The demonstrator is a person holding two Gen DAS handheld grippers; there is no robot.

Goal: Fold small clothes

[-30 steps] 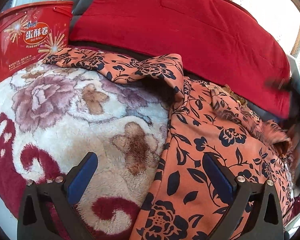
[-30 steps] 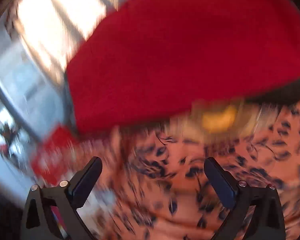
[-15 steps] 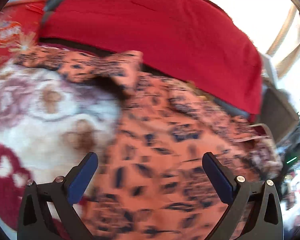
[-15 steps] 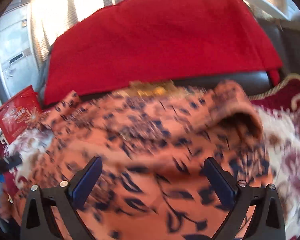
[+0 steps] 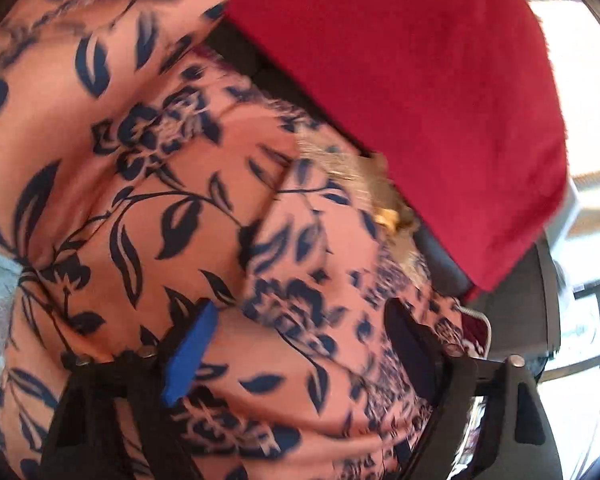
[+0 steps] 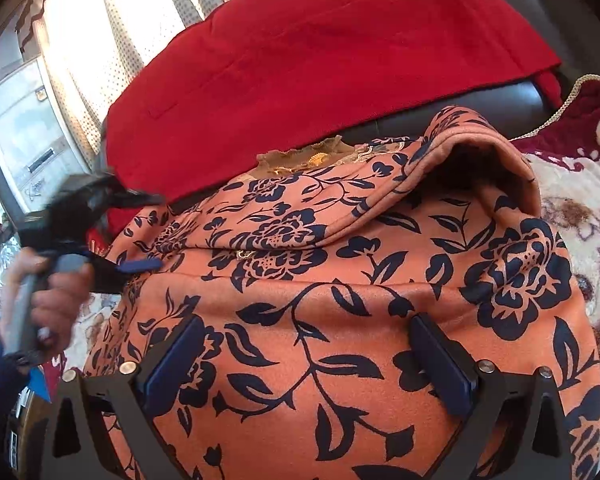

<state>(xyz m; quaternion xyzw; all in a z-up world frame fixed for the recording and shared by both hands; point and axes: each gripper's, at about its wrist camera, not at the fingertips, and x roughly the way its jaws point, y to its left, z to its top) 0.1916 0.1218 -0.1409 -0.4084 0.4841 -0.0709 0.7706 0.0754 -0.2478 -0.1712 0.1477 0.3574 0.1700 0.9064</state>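
1. Where the orange floral garment (image 6: 380, 288) is spread over the patterned plush blanket (image 6: 580, 208), its upper right corner is seen folded back into an open pocket-like flap, with a tan lace collar (image 6: 320, 158) at its far edge.
2. The right gripper (image 6: 312, 364) is held low over the near part of the garment; its blue-padded fingers (image 6: 176, 364) are spread wide, with only flat cloth seen between them.
3. The left gripper (image 5: 304, 348) is shown close above the garment's left side; its fingers are likewise apart and nothing is clamped, though the view is blurred.
4. In the right wrist view the left gripper is held in the person's left hand (image 6: 48, 292), just beside the garment's left edge.
5. A red cloth (image 6: 324, 64) is draped behind the garment, before a dotted curtain (image 6: 112, 20).
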